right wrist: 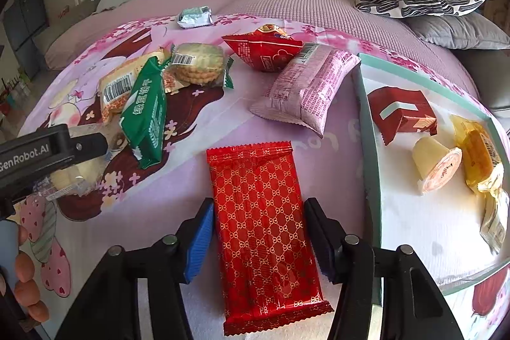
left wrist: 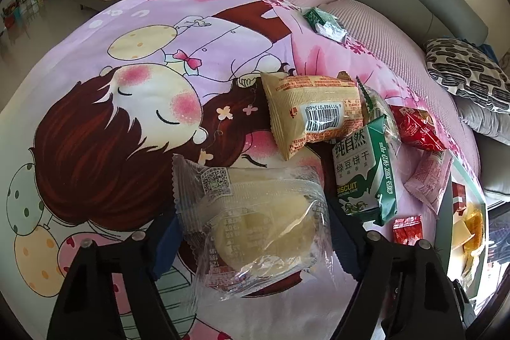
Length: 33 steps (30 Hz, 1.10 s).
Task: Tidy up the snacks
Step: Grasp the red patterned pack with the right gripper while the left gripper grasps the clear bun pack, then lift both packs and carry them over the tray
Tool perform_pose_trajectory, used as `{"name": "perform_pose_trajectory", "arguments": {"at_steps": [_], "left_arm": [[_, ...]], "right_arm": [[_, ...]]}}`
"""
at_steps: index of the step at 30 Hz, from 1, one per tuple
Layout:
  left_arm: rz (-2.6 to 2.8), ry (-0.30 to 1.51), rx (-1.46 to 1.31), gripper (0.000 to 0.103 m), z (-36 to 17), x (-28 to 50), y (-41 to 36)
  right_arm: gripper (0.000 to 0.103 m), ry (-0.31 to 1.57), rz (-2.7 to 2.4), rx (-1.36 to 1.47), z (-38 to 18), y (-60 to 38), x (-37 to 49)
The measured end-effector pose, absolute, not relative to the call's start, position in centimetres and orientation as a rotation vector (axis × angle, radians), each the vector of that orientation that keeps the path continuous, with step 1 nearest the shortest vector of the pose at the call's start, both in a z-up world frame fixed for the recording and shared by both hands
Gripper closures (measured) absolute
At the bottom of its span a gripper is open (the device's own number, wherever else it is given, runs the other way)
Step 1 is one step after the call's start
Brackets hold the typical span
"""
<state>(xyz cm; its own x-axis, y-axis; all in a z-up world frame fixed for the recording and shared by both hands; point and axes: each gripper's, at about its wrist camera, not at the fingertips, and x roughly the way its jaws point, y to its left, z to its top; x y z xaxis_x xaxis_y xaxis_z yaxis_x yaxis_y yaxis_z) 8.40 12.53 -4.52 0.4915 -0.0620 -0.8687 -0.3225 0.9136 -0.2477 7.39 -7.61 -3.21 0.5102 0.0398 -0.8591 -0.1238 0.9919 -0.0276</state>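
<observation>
Inside tray (right wrist: 369, 129): red box (right wrist: 400, 113), jelly cup (right wrist: 436, 168), yellow packets (right wrist: 478, 160).

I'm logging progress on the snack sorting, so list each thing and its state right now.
Left tool: shut on clear bun pack.
Right tool: open, straddling red patterned pack, not gripping.
Tray: holds some snacks.
Jelly cup: on its side.
Green biscuit pack: sealed, outside tray.
Pink pack: sealed, outside tray.
</observation>
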Motion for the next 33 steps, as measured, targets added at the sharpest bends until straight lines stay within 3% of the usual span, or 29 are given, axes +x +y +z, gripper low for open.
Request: {"name": "perform_pose_trajectory", "arguments": {"at_steps": [11,33], "left_arm": [[0.176,1.044,-0.411,0.024,-4.2,8.2,12.6],[0.173,0.958,-0.391,0.034,-1.1,7.2,12.0]], "right_arm": [[0.054,1.024,0.080,-0.044,-2.6,-8.7,7.3],[0.055,0.917,0.101,0.049,0.9,-10.5,6.3]]}}
